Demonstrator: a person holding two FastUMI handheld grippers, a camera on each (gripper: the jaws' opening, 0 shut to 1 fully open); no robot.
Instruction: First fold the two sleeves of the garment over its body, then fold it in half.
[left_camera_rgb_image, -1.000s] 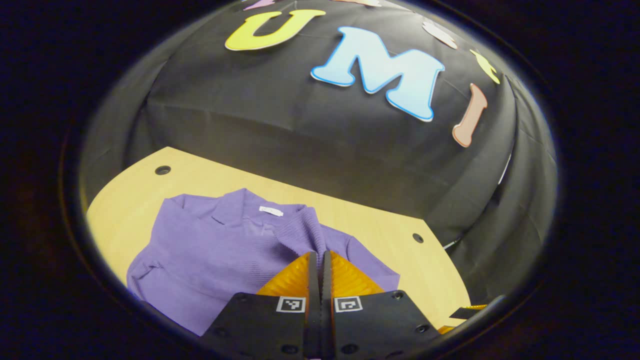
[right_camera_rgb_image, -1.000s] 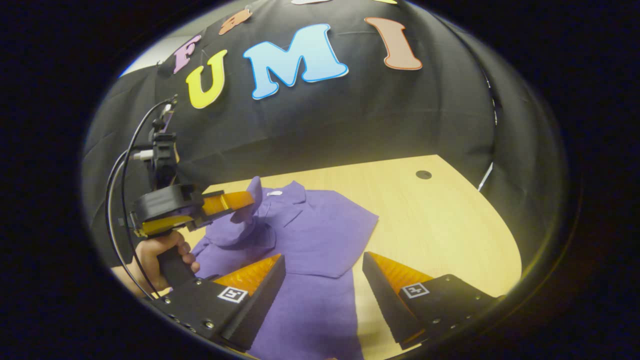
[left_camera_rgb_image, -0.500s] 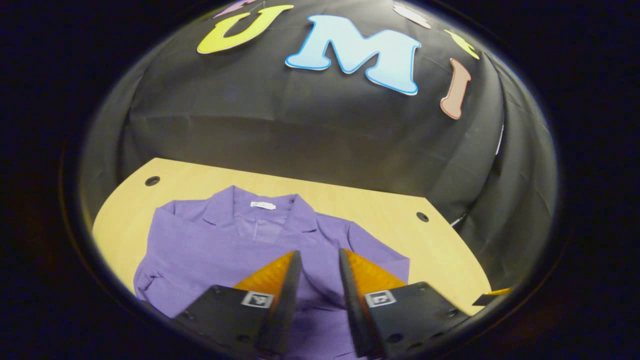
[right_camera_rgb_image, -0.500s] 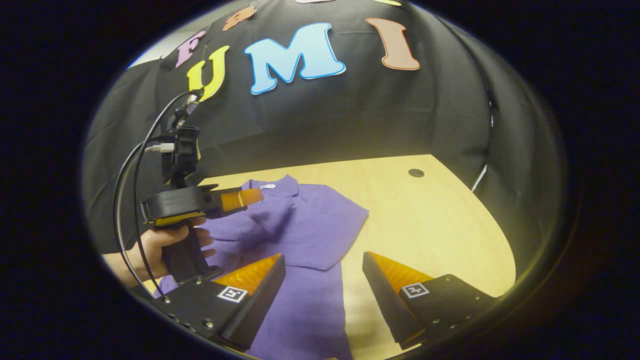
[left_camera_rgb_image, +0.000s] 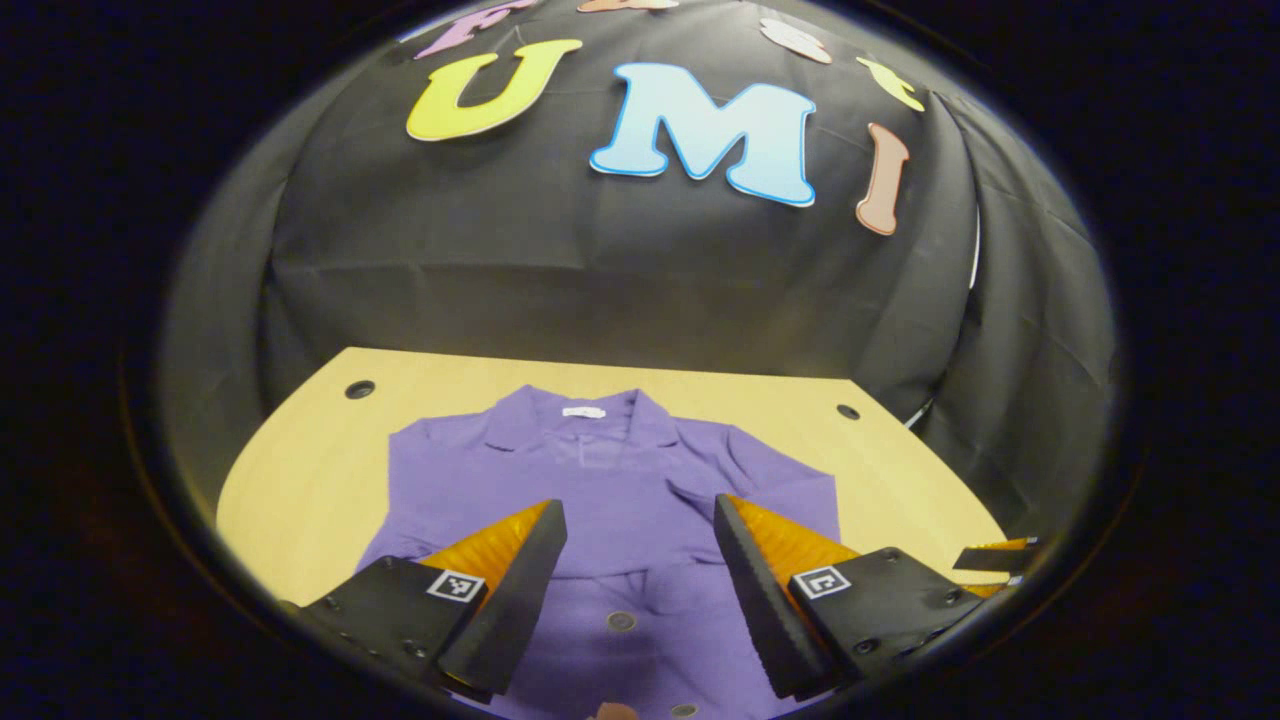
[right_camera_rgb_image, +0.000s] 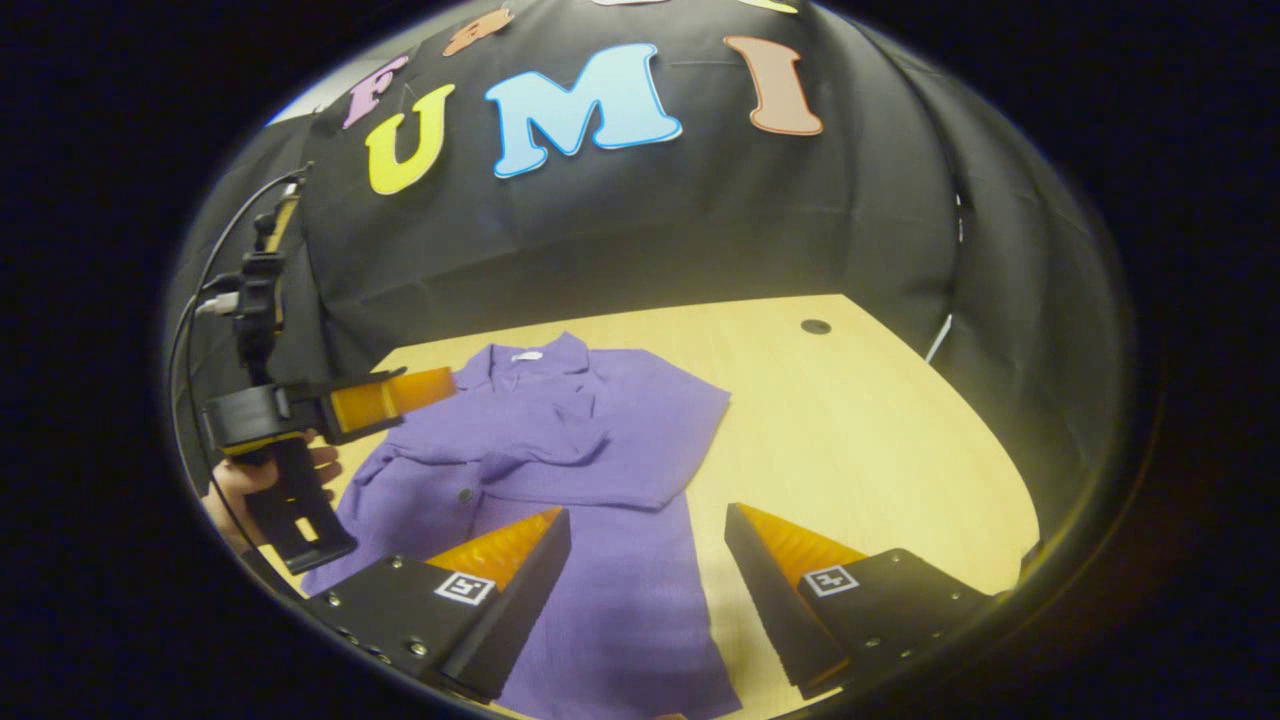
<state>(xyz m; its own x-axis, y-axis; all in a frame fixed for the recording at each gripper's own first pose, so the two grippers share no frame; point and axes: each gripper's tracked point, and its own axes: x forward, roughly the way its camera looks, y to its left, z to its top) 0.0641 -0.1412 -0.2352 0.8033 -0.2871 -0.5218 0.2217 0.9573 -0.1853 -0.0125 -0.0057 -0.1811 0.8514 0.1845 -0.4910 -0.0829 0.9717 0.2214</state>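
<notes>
Left tool (left_camera_rgb_image: 635, 515) jaws wide, nothing held, above the garment (left_camera_rgb_image: 610, 500). Garment lies flat mid-counter (right_camera_rgb_image: 850, 430), long axis front to back, collar toward the far edge, sleeves folded in. Right tool (right_camera_rgb_image: 648, 525) jaws wide, nothing held, over the hem.

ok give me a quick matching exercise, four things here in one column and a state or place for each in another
Things:
1. shirt
2. left gripper
3. label
4. table

States or places:
A. white, at the collar
B. light wood, with round holes
C. purple, lying flat with sleeves folded in
D. jaws apart, above the shirt

Pairs: 1-C, 2-D, 3-A, 4-B
</notes>
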